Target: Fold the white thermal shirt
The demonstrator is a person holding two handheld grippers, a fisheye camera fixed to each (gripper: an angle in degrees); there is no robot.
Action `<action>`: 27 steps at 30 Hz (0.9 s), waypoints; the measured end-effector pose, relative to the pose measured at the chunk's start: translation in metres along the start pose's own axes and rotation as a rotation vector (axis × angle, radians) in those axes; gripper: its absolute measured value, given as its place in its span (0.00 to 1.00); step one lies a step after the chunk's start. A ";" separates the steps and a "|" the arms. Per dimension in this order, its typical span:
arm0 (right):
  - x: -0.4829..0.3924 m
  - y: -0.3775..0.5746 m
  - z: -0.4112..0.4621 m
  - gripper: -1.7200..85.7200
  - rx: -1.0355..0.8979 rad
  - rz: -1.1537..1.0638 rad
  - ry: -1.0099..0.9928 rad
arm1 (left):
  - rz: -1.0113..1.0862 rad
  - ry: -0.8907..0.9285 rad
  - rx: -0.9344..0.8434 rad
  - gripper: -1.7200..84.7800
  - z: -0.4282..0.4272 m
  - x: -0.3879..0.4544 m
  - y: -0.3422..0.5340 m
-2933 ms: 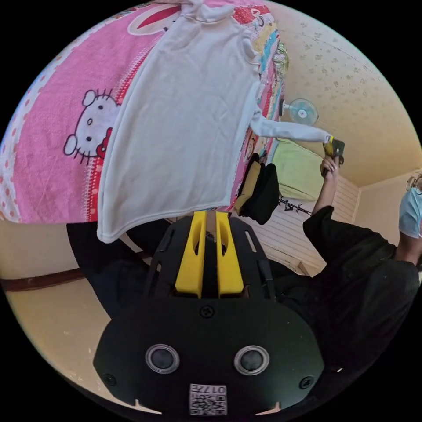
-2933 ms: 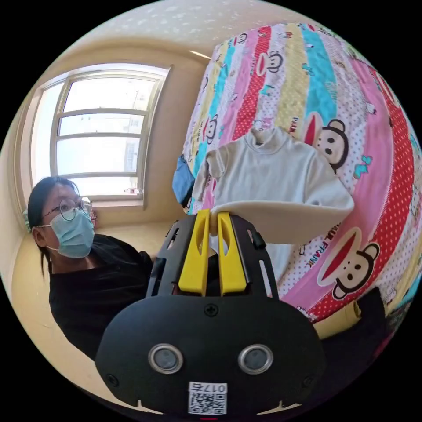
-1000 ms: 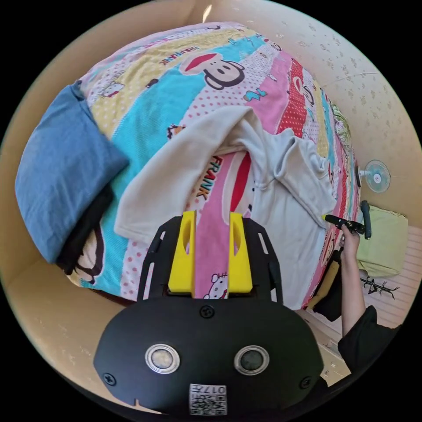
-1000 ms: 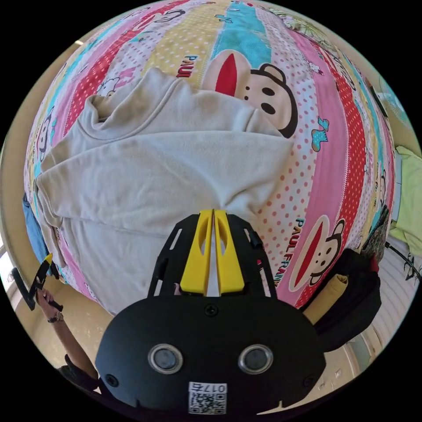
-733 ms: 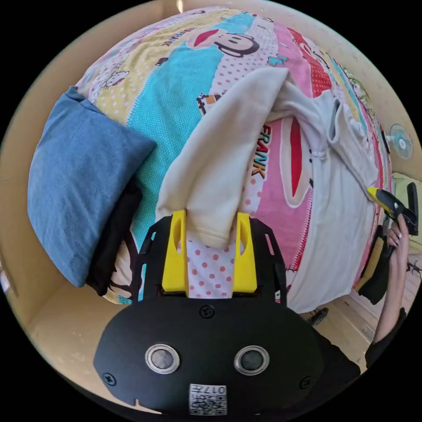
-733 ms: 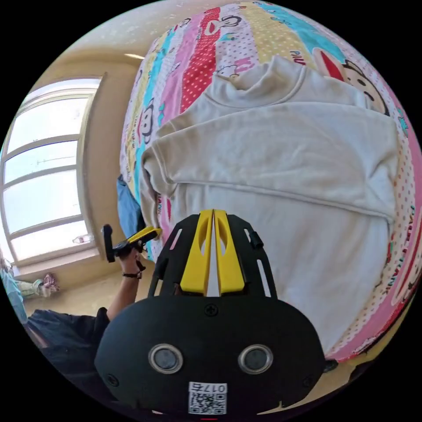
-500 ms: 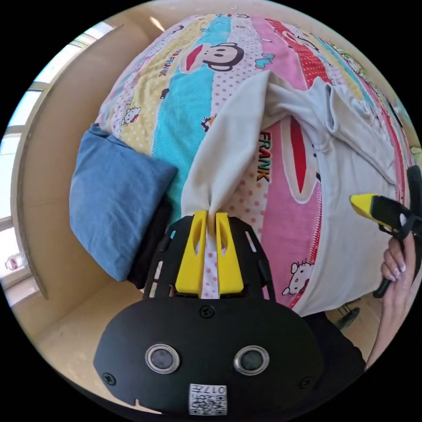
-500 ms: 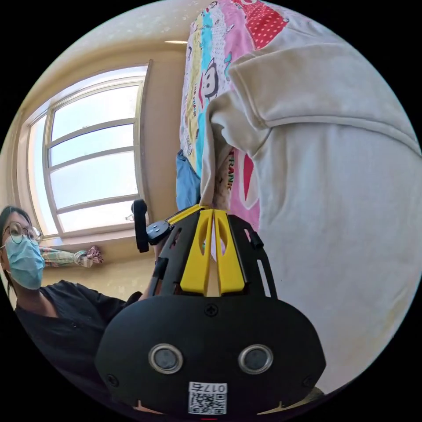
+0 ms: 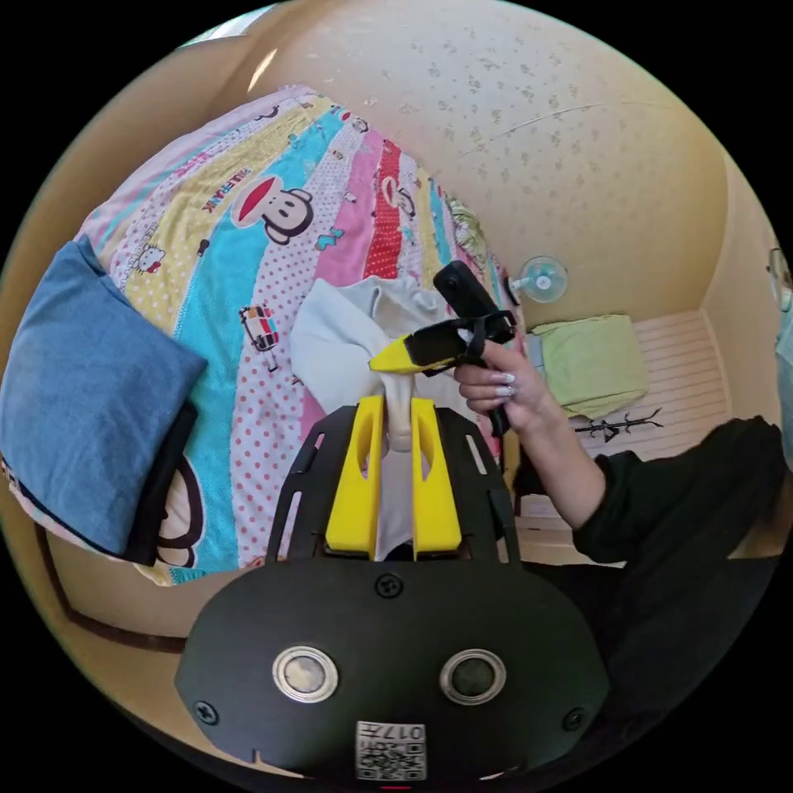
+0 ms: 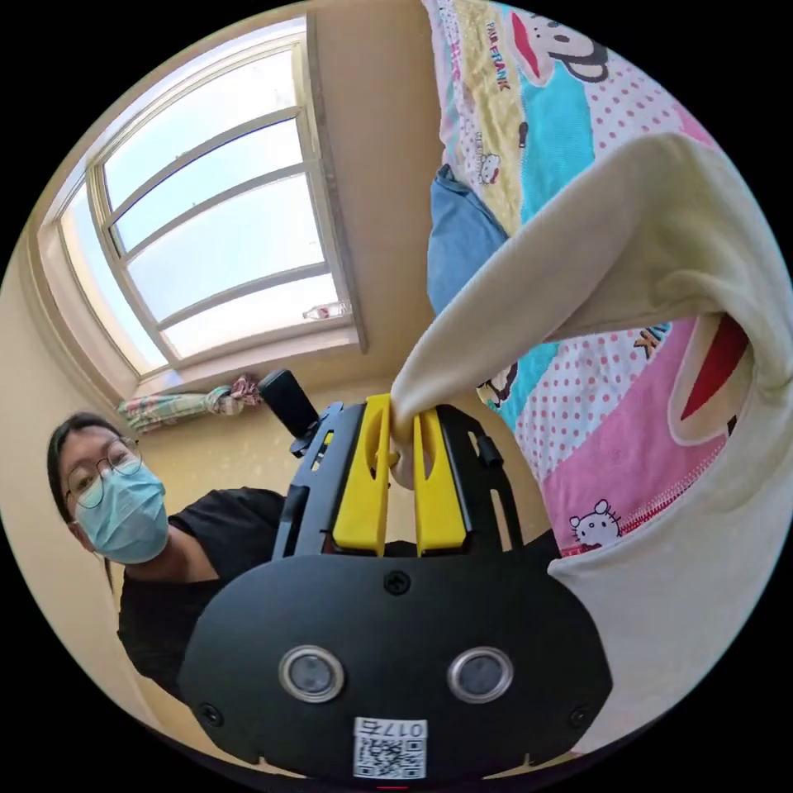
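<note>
Bright daylight, both views. Source: large window (image 10: 223, 239), panes blown out to near white. Walls warm yellow, evenly lit; shadows soft. Black gripper housings underexposed, faint sheen on lens rings. Strong fisheye bending: window frame bows, bedspread (image 9: 248, 273) bulges. Black circular vignette around each picture. Focus sharp throughout, no motion blur.

One white thermal shirt (image 9: 347, 347) on the bed. Two grippers at it: the left gripper (image 9: 393, 409) and the right gripper (image 9: 388, 361). One blue pillow (image 9: 78, 405) at the left, one fan (image 9: 538, 279) far off, one window (image 10: 215, 239), one person (image 10: 140, 529).
</note>
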State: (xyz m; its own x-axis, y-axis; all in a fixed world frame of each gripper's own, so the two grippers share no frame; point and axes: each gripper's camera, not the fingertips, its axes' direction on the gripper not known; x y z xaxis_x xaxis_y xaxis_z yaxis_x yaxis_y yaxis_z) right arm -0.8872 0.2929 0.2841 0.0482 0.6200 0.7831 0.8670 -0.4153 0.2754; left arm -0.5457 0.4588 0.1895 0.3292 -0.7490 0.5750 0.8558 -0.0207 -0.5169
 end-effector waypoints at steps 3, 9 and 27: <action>-0.069 0.001 -0.043 0.04 -0.189 -0.174 0.096 | 0.042 0.201 0.093 0.02 -0.024 -0.007 0.008; -0.092 0.058 -0.182 0.07 -0.309 -0.141 0.277 | -0.002 0.145 -0.036 0.01 -0.007 -0.032 0.009; 0.052 0.255 -0.241 0.18 0.578 0.562 0.601 | -0.058 0.153 -0.377 0.01 0.088 -0.060 -0.068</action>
State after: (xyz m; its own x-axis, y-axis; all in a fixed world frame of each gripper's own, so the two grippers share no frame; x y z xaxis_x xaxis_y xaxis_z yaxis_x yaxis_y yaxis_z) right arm -0.7833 0.0590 0.5288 0.4042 -0.0719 0.9119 0.9109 -0.0587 -0.4084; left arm -0.5884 0.5629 0.2459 0.1970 -0.8286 0.5240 0.6560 -0.2858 -0.6986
